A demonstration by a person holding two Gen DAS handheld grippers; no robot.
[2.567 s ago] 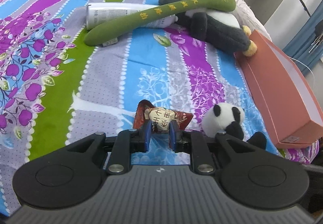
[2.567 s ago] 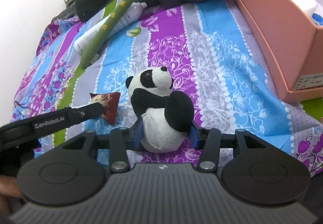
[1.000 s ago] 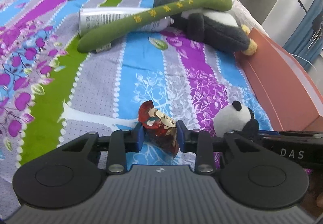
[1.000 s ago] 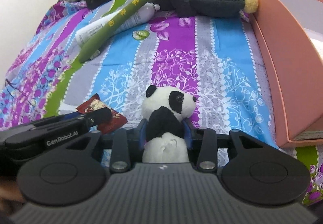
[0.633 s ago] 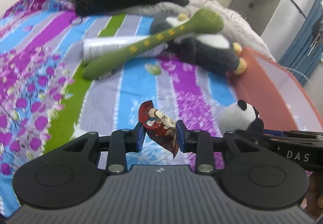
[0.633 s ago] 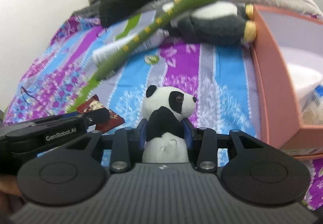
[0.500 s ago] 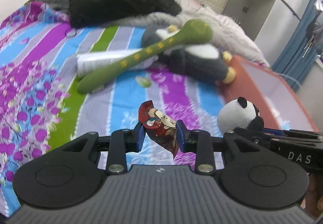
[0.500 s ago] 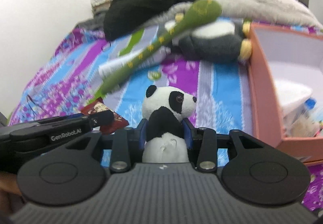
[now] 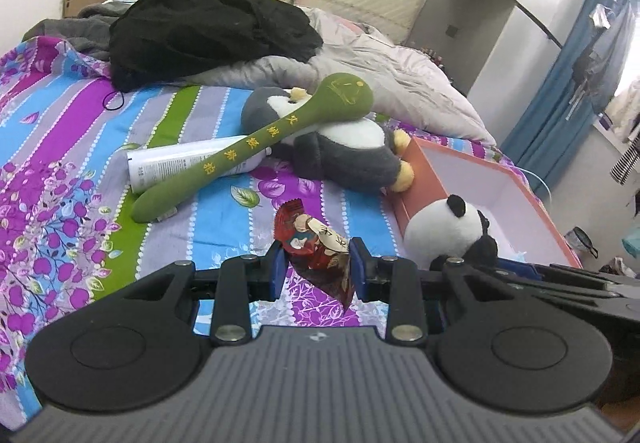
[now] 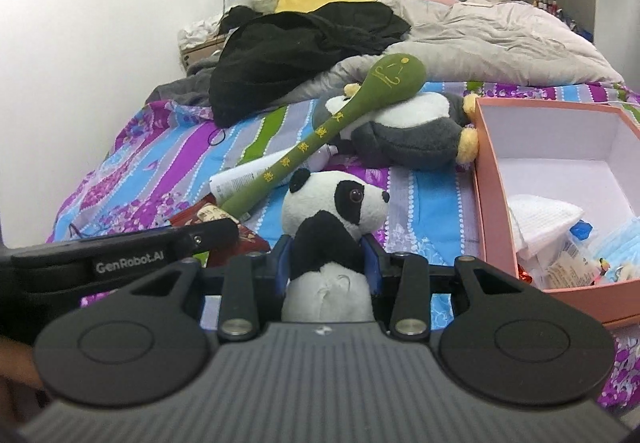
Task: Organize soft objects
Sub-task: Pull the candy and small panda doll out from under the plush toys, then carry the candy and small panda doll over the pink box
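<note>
My left gripper [image 9: 318, 267] is shut on a red snack packet [image 9: 316, 247] and holds it above the striped bedsheet. My right gripper [image 10: 328, 263] is shut on a small panda plush [image 10: 332, 215], also lifted; the panda shows in the left wrist view [image 9: 444, 231] next to the orange box [image 9: 420, 171]. The open orange box [image 10: 492, 179] lies to the right with white packets inside. A big grey penguin plush [image 9: 340, 151] and a long green plush spoon [image 9: 256, 147] lie further back on the bed.
A white tube [image 9: 180, 163] lies under the green spoon. A black garment [image 9: 208, 31] and a grey quilt [image 9: 380, 71] are piled at the head of the bed. The left gripper's body [image 10: 120, 255] sits left of my right gripper.
Both grippers have risen off the bed with their loads, the packet and the panda. The views now look higher, showing the headboard and the inside of the orange box.
</note>
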